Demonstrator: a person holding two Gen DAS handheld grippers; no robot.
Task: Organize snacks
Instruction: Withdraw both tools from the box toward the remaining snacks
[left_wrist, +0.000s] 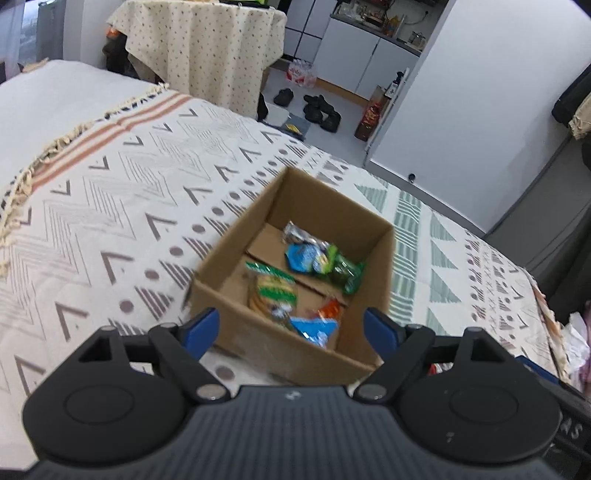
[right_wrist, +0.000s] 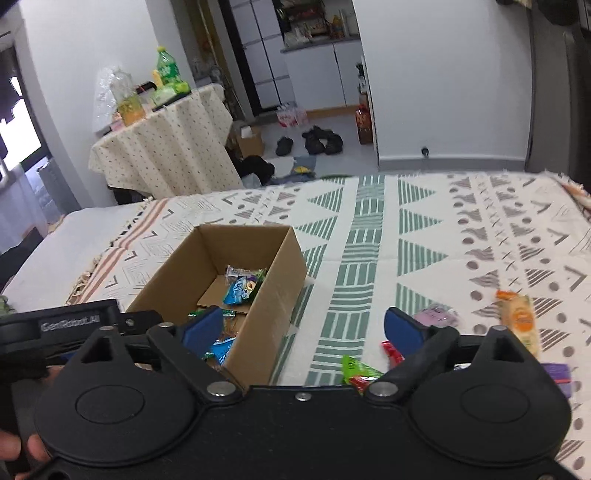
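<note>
An open cardboard box (left_wrist: 325, 210) stands on the patterned bedspread (left_wrist: 122, 221). Inside lie a green cookie pack (left_wrist: 273, 291), a blue pack (left_wrist: 301, 256), a green wrapper (left_wrist: 345, 275) and a blue-and-orange pack (left_wrist: 317, 325). My left gripper (left_wrist: 291, 321) hovers open over the box's near rim, holding nothing. In the right wrist view the box (right_wrist: 273, 306) sits left of centre. My right gripper (right_wrist: 301, 325) is open and empty beside the box's right wall. Loose snacks lie to its right: an orange pack (right_wrist: 517, 321), a purple one (right_wrist: 437, 314), a red one (right_wrist: 391, 350) and a green one (right_wrist: 356, 369).
A table under a dotted cloth (right_wrist: 166, 147) with bottles stands beyond the bed. Shoes (right_wrist: 317, 142) lie on the floor near white cabinets. The bed's far edge runs just behind the box. The left gripper's body (right_wrist: 74, 325) and a hand (right_wrist: 22, 450) show at the lower left.
</note>
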